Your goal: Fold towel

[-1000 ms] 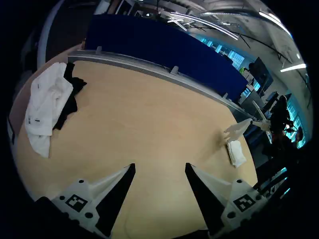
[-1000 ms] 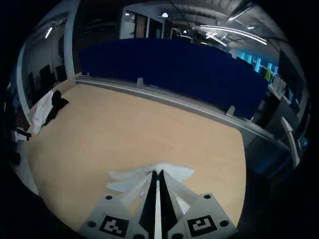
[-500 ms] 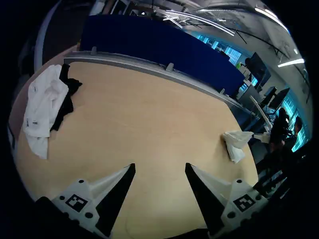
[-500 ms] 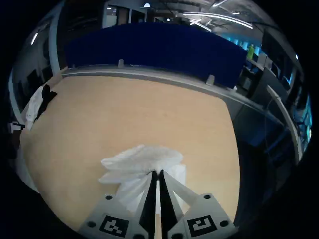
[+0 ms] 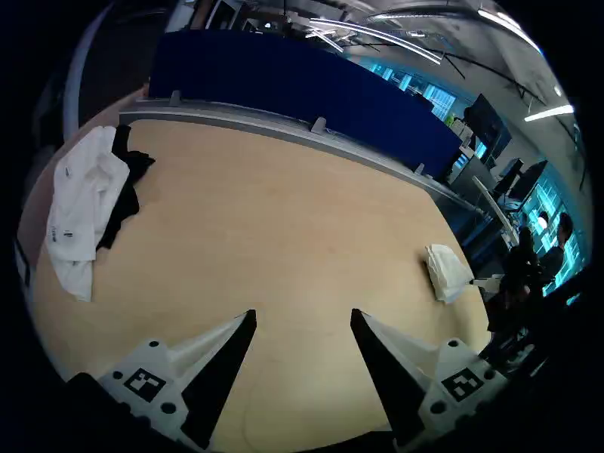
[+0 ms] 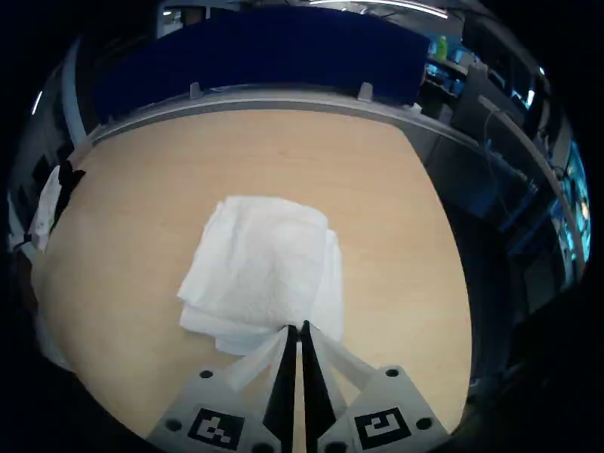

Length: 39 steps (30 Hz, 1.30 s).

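Currently: Fold Laid Flat, Release Pending

**Step in hand.** The towel [image 6: 260, 260] lies on the bench [image 6: 377, 189] as a compact rectangle of several layers. In the left gripper view it sits close to the bench's right end. The right gripper [image 6: 300, 330] is clenched. Its fingertips meet at the towel's near edge and appear to pinch a layer there. The left gripper [image 5: 302, 313] is released, holds nothing, and hovers over bare bench well apart from the towel. A white garment [image 5: 81, 196] and a black garment [image 5: 130, 185] lie together at the bench's far left, well apart from the towel.

**Assessment.** Folding looks close to complete. The layers are stacked, but their near edges sit slightly offset.

**Next move.** Open the right gripper and draw it back low and straight, so the top layer is not dragged. If a tidier stack is required, bring the left gripper across to square the offset edges.
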{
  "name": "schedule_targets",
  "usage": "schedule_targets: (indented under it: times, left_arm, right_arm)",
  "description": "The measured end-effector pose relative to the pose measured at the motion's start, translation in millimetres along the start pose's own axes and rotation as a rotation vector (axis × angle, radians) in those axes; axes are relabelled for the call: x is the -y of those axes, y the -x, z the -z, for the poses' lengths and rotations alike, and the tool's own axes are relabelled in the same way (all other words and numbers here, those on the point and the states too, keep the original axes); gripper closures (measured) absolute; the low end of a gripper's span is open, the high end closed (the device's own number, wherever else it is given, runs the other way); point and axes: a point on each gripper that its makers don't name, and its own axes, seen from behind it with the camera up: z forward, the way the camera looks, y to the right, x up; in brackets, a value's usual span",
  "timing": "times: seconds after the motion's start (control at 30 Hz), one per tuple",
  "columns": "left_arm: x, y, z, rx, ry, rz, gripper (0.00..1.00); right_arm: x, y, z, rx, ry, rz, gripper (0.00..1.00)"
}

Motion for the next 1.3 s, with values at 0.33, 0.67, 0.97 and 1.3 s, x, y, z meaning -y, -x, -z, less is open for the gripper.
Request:
schedule_targets:
  times: [0.33,0.67,0.97,1.3]
  left_arm:
    - [-0.5,2.8,3.6,0.003,-0.014,-0.009,0.07]
    - [-1.9,5.6,1.2,0.007,-0.015,-0.016,0.08]
    - [-3.1,4.3,0.5,0.007,-0.01,-0.017,0.08]
    - [-6.7,3.4,-1.5,0.006,0.002,-0.02,0.07]
  right_arm:
    - [-6.9,25.8,-21.1,0.037,0.03,-0.064,0.96]
    - [-6.2,33.2,-28.2,0.051,0.043,-0.08,0.94]
    - [-7.2,32.0,-15.9,0.023,0.061,-0.063,0.73]
    - [-1.9,20.9,-2.2,-0.045,0.064,-0.061,0.14]
